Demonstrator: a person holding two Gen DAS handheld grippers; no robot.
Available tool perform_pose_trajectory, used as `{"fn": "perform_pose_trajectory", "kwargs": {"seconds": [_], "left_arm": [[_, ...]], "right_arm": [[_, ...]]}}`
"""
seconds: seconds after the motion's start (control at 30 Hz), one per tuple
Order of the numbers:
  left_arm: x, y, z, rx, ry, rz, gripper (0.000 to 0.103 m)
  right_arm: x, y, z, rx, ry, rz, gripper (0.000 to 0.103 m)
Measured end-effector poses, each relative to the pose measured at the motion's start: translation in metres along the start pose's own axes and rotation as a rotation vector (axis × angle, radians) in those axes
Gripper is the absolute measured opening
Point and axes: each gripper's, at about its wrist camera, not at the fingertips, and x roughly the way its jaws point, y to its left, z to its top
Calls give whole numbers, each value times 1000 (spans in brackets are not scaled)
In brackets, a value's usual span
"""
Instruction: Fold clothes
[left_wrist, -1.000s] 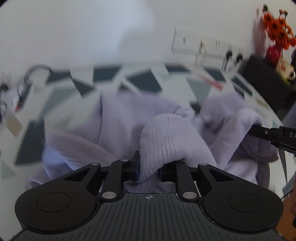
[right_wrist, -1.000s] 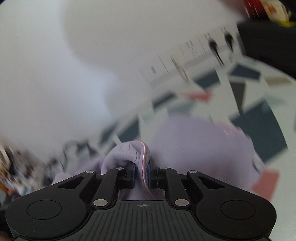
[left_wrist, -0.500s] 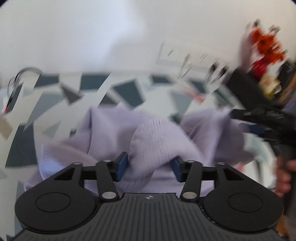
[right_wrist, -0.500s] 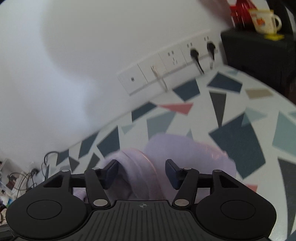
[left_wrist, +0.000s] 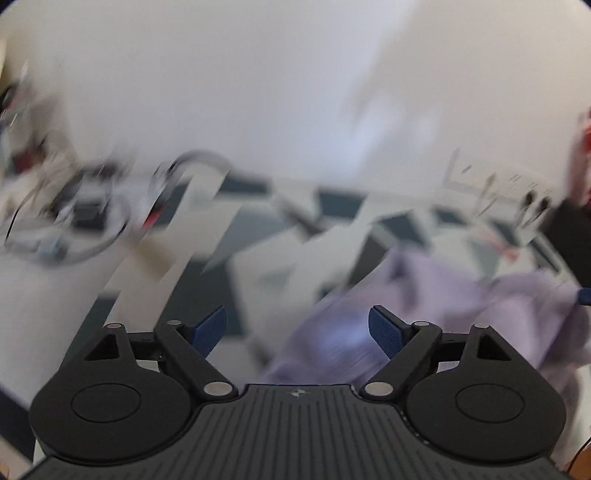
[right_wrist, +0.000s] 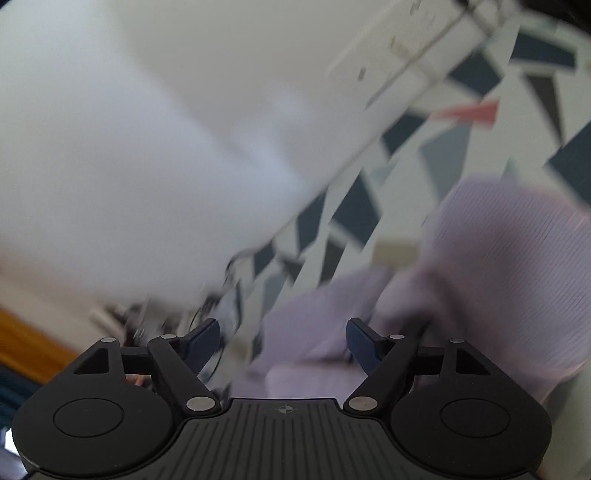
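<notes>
A lilac ribbed knit garment (left_wrist: 461, 314) lies crumpled on the patterned table, at the lower right of the blurred left wrist view. My left gripper (left_wrist: 297, 330) is open and empty, its jaws wide apart, with the garment's near edge just beyond its right finger. In the right wrist view the same garment (right_wrist: 498, 266) fills the right side. My right gripper (right_wrist: 283, 341) is open and empty above the garment's near folds.
The table (left_wrist: 258, 258) has a white top with dark blue and grey triangles. Cables and small gear (left_wrist: 85, 210) lie at its far left. A white socket strip (left_wrist: 498, 184) with plugs runs along the back wall. A brown floor (right_wrist: 29, 347) shows past the table's edge.
Both grippers have opened and let go of the garment. Both have pulled back and swung left, so the garment now lies to the right in each view.
</notes>
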Motion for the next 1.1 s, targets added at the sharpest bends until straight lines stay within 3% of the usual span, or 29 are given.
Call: {"fn": "perform_pose_trajectory", "kwargs": {"seconds": [0.17,0.27,0.33,0.5,0.7,0.77,0.9,0.97,1.07,1.1], "left_arm": [[17,31,-28,-48,123,16,86],[15,32,-34,-15,125,-8,88],[13,32,-36,12,120,-29,95],[25,47,-39,16,141,-20,98],[44,66,-45,-5,195,-29,99],[49,64,-47,4,209,-67,99],[59,59,-51,7,228,-147,99],[59,56,-51,23,230,-148,101],[60,53,-50,48,233,-150,101],[60,51,-50,56,235,-151,101]], "right_arm": [[49,6,-40,30,148,-50,73],[77,14,-60,55,201,-87,73],[88,18,-65,68,178,-131,73],[107,32,-71,91,177,-247,73],[80,45,-80,96,89,-346,79],[73,46,-88,94,80,-375,79],[76,43,-105,128,108,-333,78],[85,44,-108,123,90,-318,78],[105,41,-107,124,44,-299,72],[111,40,-107,118,18,-303,61]]}}
